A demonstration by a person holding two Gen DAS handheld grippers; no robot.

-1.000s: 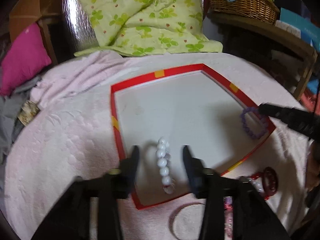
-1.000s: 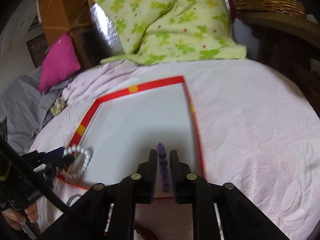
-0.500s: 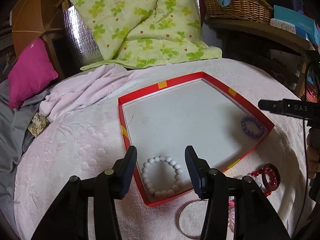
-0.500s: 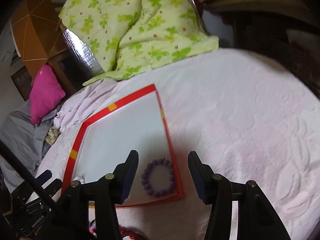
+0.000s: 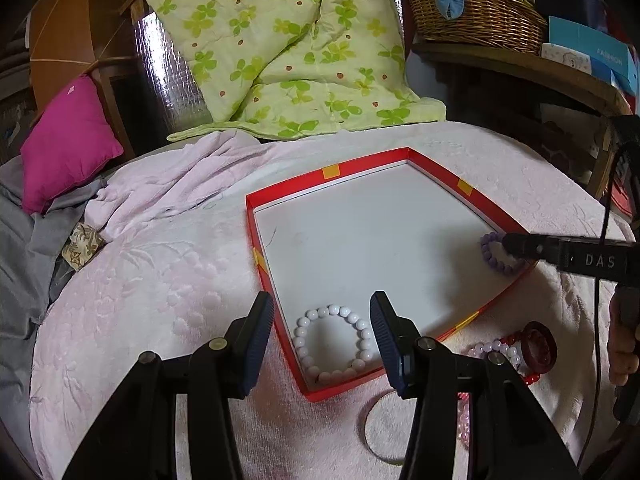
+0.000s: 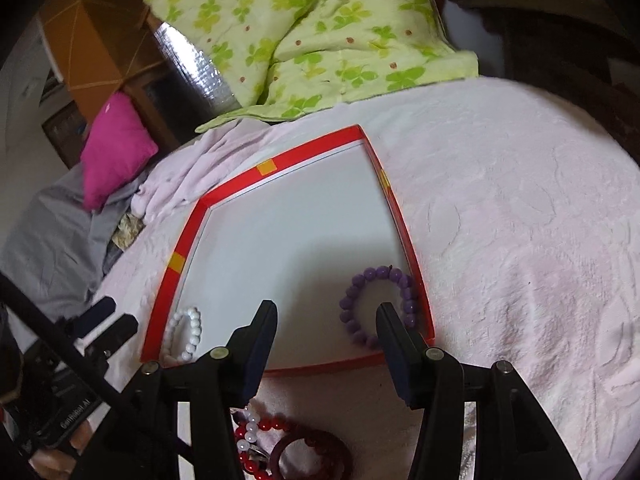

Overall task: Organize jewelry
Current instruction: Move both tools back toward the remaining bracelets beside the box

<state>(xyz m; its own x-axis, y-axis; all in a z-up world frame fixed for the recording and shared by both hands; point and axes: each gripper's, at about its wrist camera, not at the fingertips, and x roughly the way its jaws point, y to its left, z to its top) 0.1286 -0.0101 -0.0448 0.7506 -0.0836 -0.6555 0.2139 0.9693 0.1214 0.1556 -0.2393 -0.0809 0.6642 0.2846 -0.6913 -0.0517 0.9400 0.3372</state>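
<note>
A shallow red-rimmed box (image 5: pixel 360 164) with a white floor lies on the pink blanket. In its near corner a white bead bracelet (image 5: pixel 328 344) lies flat, below and between the fingers of my left gripper (image 5: pixel 322 320), which is open and touches nothing. A purple bead bracelet (image 6: pixel 376 304) lies flat in the box's near right corner. My right gripper (image 6: pixel 326 312) hovers open over it, one fingertip (image 6: pixel 390 320) in front of the beads. In the left wrist view that gripper's finger (image 5: pixel 532 246) covers part of the purple bracelet (image 5: pixel 496 260).
Loose jewelry lies on the blanket in front of the box: red beads (image 6: pixel 260 436), a dark red bangle (image 5: pixel 540 346), pink beads (image 5: pixel 492 350) and a thin metal bangle (image 5: pixel 384 428). A green quilt (image 5: pixel 288 52), a pink cushion (image 5: pixel 68 140) and a wicker basket (image 5: pixel 476 16) stand behind.
The right gripper, shut on the purple bracelet, has opened and the bracelet now lies flat in the box. The white bracelet dropped flat from between the left fingers. Both grippers drew back.
</note>
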